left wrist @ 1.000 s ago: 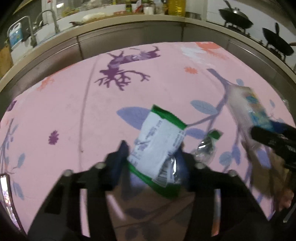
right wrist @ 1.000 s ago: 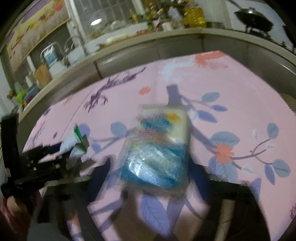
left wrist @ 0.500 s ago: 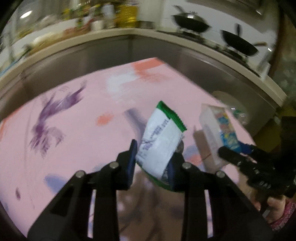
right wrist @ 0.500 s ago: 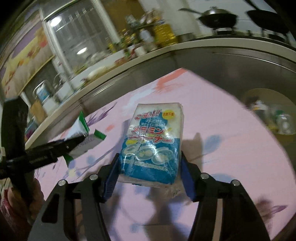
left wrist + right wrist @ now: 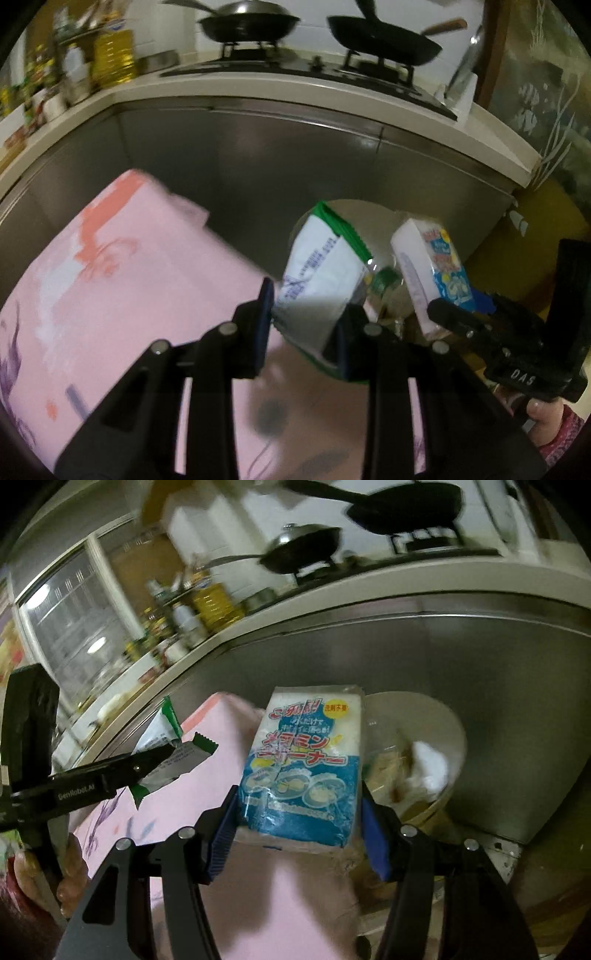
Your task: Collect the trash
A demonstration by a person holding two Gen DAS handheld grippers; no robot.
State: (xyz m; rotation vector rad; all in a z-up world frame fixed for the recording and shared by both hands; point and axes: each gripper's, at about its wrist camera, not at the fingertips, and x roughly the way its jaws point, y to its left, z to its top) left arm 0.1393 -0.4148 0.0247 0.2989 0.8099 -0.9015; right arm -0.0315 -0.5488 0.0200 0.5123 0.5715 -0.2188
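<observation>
**Both packets carried off the table toward the bin**

Since a second ago both my hands have swung from over the pink tablecloth (image 5: 122, 280) to its corner, where the trash bin (image 5: 456, 738) shows below. My left gripper (image 5: 304, 325) pinches the green-edged white wrapper (image 5: 319, 266) between its pads; my right gripper (image 5: 295, 834) clamps the blue sponge packet (image 5: 299, 764) across its width. I hold each one upright and clear of the other, so that, I judge, they can drop separately into the bin.
</observation>
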